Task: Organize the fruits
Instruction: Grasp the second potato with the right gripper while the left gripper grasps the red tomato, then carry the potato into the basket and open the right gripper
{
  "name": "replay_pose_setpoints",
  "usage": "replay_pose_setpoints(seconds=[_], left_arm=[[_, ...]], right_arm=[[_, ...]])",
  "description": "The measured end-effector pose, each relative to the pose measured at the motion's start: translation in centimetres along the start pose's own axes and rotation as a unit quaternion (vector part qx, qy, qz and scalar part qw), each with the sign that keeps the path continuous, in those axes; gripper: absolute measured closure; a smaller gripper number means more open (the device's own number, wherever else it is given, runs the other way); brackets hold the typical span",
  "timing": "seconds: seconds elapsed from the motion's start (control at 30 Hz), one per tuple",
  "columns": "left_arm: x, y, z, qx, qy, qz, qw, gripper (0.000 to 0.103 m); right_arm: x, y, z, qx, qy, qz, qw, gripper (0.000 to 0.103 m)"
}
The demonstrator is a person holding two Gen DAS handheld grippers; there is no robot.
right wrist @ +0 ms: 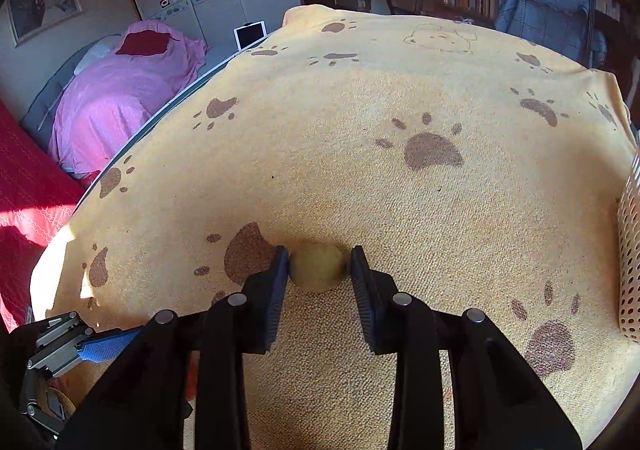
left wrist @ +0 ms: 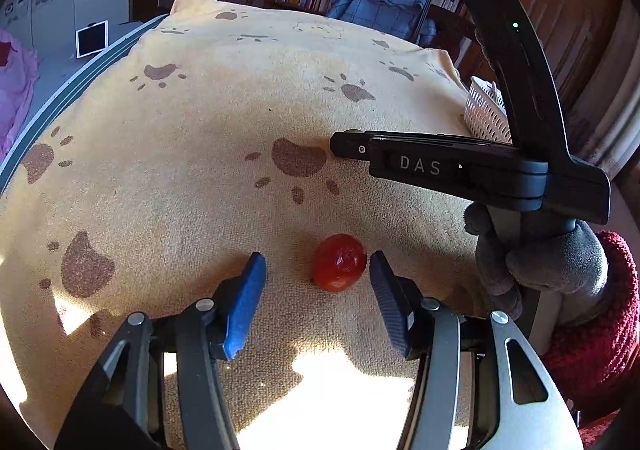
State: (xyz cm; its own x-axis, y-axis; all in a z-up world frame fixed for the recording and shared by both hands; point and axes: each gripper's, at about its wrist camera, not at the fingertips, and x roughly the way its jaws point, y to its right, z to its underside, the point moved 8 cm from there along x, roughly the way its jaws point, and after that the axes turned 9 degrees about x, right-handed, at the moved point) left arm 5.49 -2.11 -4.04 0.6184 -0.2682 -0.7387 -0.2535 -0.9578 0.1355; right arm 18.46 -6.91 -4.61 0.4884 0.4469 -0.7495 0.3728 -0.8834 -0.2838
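A red tomato-like fruit [left wrist: 339,268] lies on the yellow paw-print cloth [left wrist: 224,121]. My left gripper [left wrist: 318,266] is open, its fingers on either side of the fruit without touching it. A round yellow-green fruit [right wrist: 318,266] lies on the cloth in the right wrist view. My right gripper [right wrist: 319,262] is open around it; the left pad touches it or nearly so, and the right pad stands a little apart. The right gripper also shows in the left wrist view [left wrist: 340,143], farther back and to the right of the red fruit.
A white perforated basket [left wrist: 486,109] stands at the table's right edge; it also shows in the right wrist view [right wrist: 630,250]. A bed with pink bedding [right wrist: 120,97] lies to the left. Bookshelves and a chair with a blue jacket [left wrist: 380,9] stand behind the table.
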Motion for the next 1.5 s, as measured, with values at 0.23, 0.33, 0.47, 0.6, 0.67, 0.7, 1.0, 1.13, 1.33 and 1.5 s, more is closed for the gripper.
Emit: replay_pose_setpoints(seconds=[0.23, 0.33, 0.47, 0.6, 0.67, 0.7, 1.0, 1.13, 1.33, 1.5], left_arm=[[0.7, 0.5, -0.1, 0.02, -0.017, -0.03, 0.9992, 0.049], [0.8, 0.8, -0.1, 0.034, -0.018, -0.042, 0.9984, 0.049], [0.7, 0.7, -0.2, 0.03, -0.014, -0.036, 0.9988, 0.068], [0.7, 1.1, -0.2, 0.039, -0.009, -0.029, 0.9988, 0.073], [0.5, 1.2, -0.3, 0.039, -0.004, -0.025, 0.9989, 0.074], [0.4, 1.1, -0.3, 0.037, -0.002, -0.023, 0.999, 0.075], [-0.8, 1.0, -1.0, 0.03, 0.023, -0.019, 0.9991, 0.076], [-1.3, 0.9, -1.5, 0.028, 0.031, -0.025, 0.9988, 0.076], [-1.6, 1.4, -2.2, 0.032, 0.038, -0.026, 0.9984, 0.076], [-1.7, 2.1, -2.7, 0.041, 0.044, -0.026, 0.9979, 0.076]], right_arm=[[-0.2, 0.1, 0.0, 0.009, 0.007, -0.008, 1.0, 0.073], [-0.4, 0.0, 0.0, 0.005, 0.013, -0.007, 1.0, 0.073], [-0.9, 0.0, -0.2, 0.009, 0.021, -0.011, 1.0, 0.073], [-1.6, 0.2, -0.3, 0.017, 0.03, -0.015, 0.999, 0.073], [-2.0, 0.3, -0.5, 0.023, 0.036, -0.017, 0.999, 0.073], [-2.3, 0.4, -0.6, 0.025, 0.039, -0.018, 0.999, 0.073], [-5.6, 2.3, -2.0, 0.06, 0.083, -0.018, 0.995, 0.073], [-7.9, 4.4, -2.6, 0.092, 0.113, -0.01, 0.989, 0.073], [-12.0, 8.8, -3.1, 0.134, 0.163, 0.026, 0.977, 0.073], [-14.9, 13.7, -2.6, 0.189, 0.199, 0.065, 0.959, 0.073]])
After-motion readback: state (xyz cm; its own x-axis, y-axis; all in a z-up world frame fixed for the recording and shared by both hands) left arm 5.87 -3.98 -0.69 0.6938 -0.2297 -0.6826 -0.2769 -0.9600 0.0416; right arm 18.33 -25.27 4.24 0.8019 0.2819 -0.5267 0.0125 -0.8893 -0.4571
